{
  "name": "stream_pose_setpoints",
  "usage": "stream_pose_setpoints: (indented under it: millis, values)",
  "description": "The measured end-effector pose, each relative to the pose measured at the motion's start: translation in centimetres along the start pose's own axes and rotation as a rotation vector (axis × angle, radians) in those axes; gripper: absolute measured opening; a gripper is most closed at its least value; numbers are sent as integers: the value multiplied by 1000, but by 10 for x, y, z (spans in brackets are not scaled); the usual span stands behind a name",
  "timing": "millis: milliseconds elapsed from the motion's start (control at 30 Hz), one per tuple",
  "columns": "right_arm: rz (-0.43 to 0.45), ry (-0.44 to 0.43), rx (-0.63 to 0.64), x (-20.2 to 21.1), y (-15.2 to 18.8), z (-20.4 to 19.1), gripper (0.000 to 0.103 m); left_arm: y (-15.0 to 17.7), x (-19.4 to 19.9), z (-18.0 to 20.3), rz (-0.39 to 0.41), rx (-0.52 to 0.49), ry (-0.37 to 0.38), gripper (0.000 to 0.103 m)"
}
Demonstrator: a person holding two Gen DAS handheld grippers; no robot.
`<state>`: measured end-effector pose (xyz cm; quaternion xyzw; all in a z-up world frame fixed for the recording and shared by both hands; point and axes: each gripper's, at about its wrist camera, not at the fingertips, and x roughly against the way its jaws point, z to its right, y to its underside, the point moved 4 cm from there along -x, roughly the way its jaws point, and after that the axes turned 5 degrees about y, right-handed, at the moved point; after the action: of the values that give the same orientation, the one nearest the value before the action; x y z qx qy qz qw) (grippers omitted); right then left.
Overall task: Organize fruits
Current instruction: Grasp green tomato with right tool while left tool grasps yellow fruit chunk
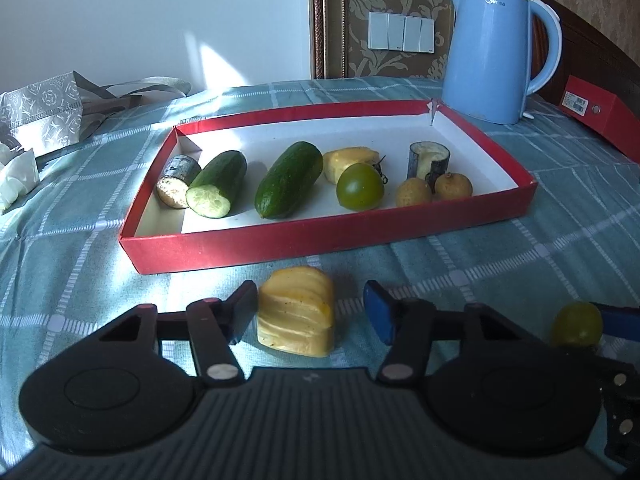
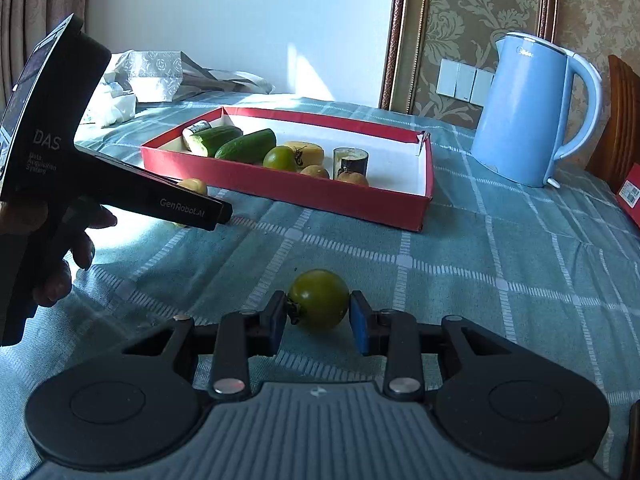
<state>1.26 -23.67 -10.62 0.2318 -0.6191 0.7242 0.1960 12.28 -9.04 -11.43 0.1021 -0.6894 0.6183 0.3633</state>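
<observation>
A red tray (image 1: pixel 280 244) (image 2: pixel 280 190) holds two cucumbers (image 1: pixel 288 180), a yellow fruit chunk (image 1: pixel 348 158), a green tomato (image 1: pixel 360 187), two small brown fruits (image 1: pixel 414 193) and two cut stubs (image 1: pixel 428 158). My left gripper (image 1: pixel 312 314) is open around a yellow pineapple chunk (image 1: pixel 298 312) on the cloth in front of the tray; the left pad touches it, the right stands apart. My right gripper (image 2: pixel 319 320) is shut on a second green tomato (image 2: pixel 319 298) on the cloth, also seen in the left wrist view (image 1: pixel 576 324).
A blue kettle (image 1: pixel 496 52) (image 2: pixel 528 108) stands behind the tray's right end. A red box (image 1: pixel 600 110) lies at the far right. A silver bag (image 1: pixel 44 112) and white tissue (image 1: pixel 16 176) lie at the left. A checked blue-green cloth (image 2: pixel 500 260) covers the table.
</observation>
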Motion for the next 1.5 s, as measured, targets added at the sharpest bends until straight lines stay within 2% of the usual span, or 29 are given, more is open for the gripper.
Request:
stream_pose_setpoints:
  millis: [133, 400, 1133, 1500]
  values:
    - [4, -6, -2, -2, -1, 0, 33, 1, 3, -5, 0, 10, -1, 41]
    - [14, -16, 9, -6, -5, -5, 33, 5, 8, -6, 16, 8, -10, 37]
    - [52, -19, 23, -9, -8, -12, 33, 3, 9, -9, 11, 42, -25, 36]
    - [59, -20, 22, -8, -10, -11, 33, 10, 12, -7, 55, 14, -32, 37]
